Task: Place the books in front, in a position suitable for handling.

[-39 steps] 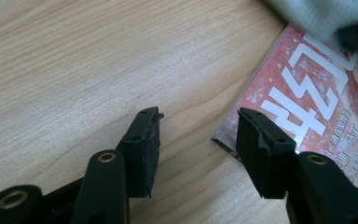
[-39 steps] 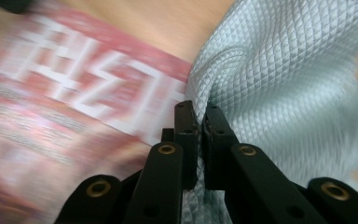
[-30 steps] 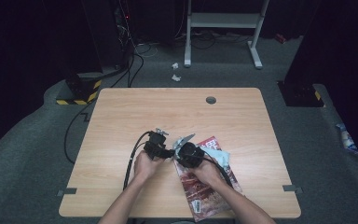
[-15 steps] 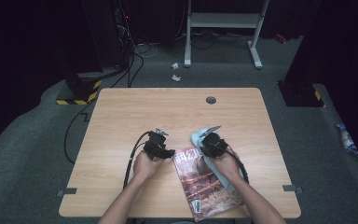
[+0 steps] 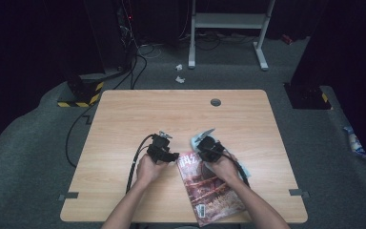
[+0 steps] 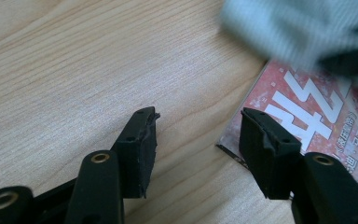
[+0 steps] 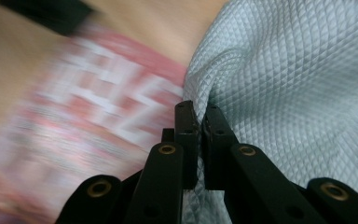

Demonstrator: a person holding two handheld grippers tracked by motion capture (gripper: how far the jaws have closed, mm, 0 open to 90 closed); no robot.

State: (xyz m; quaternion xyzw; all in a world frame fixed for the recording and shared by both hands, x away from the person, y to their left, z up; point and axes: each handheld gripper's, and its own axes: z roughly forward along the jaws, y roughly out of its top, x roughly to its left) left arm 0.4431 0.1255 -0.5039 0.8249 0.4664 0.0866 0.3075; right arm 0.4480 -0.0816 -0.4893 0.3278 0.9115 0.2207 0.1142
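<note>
Lifted and drawn rightward since a second ago, the pale blue quilted cloth (image 7: 279, 84) now hangs above the magazine (image 5: 209, 188).
Large white characters, unreadable, mark its red cover; right gripper (image 7: 198, 121) is clamped on the cloth, left gripper (image 6: 198, 135) gapes wide, empty, low over the counter (image 5: 124, 124).

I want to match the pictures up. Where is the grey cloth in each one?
High view: the grey cloth sticks up from the right gripper, mid-table.
Left gripper view: blurred, top right.
Right gripper view: right side, pinched between the fingers.
Shared landmark: the red magazine beside it.
</note>
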